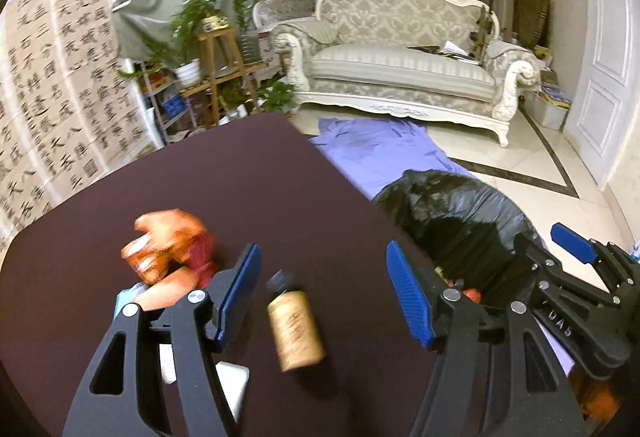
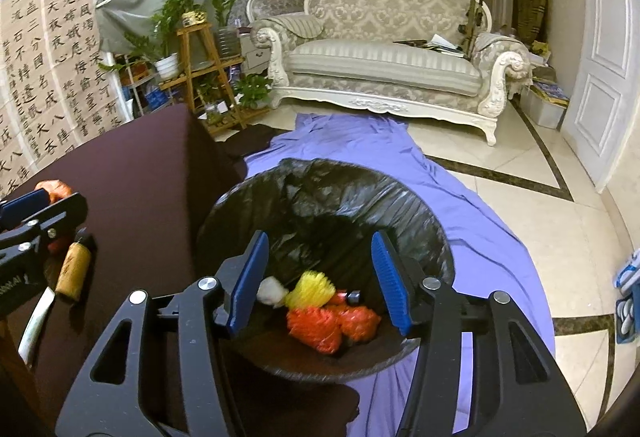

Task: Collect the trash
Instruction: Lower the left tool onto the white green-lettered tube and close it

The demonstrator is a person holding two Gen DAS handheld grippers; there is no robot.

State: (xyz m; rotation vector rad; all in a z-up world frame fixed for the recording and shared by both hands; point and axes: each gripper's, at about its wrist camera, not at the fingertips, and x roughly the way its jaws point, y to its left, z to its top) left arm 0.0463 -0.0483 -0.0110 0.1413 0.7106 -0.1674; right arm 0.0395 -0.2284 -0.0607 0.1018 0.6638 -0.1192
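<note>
- The left gripper (image 1: pixel 324 301) hovers over the dark bench (image 1: pixel 224 177), jaws apart and empty, with a small tan bottle (image 1: pixel 295 329) lying on the bench between them.
- The right gripper (image 2: pixel 320 281) hangs above the black-lined bin (image 2: pixel 400 205) beside the bench, jaws parted, nothing gripped.
- Orange and yellow trash (image 2: pixel 320 317) lies inside the bin.
- Orange wrappers (image 1: pixel 168 241) lie on the bench, left of the bottle.
</note>
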